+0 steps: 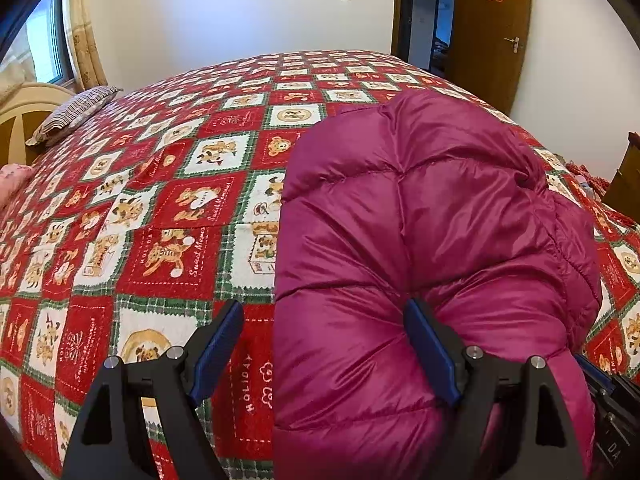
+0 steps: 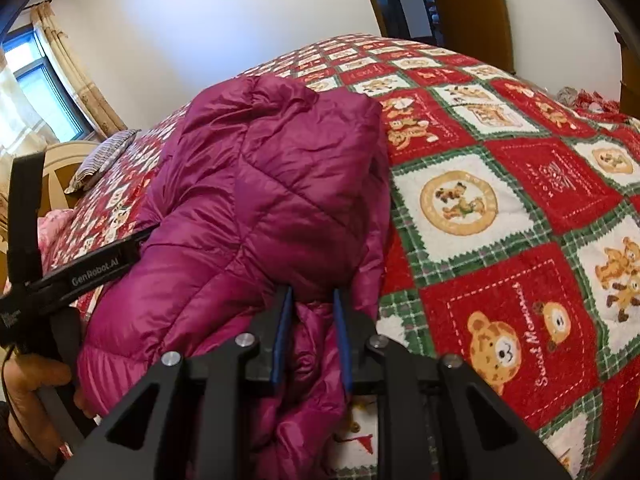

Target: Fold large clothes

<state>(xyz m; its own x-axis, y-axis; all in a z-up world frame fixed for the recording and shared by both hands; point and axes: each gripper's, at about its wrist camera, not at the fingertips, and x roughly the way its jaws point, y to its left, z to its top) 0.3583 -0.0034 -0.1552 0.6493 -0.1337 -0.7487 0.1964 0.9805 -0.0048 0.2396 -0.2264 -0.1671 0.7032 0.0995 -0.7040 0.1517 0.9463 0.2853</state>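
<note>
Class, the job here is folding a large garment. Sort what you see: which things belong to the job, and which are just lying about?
Job: jacket, left gripper open over its edge, right gripper closed on a fold of it.

Lying about: striped pillow, pink cloth, headboard, curtain, door. The bedspread only bears the jacket.

Bed (image 1: 180, 208) with red, white and green patchwork quilt, bearing a folded magenta down jacket (image 1: 432, 240).
Striped pillow (image 1: 76, 114) and pink cloth (image 1: 12, 184) lie headboard-side, well apart from the jacket.
</note>
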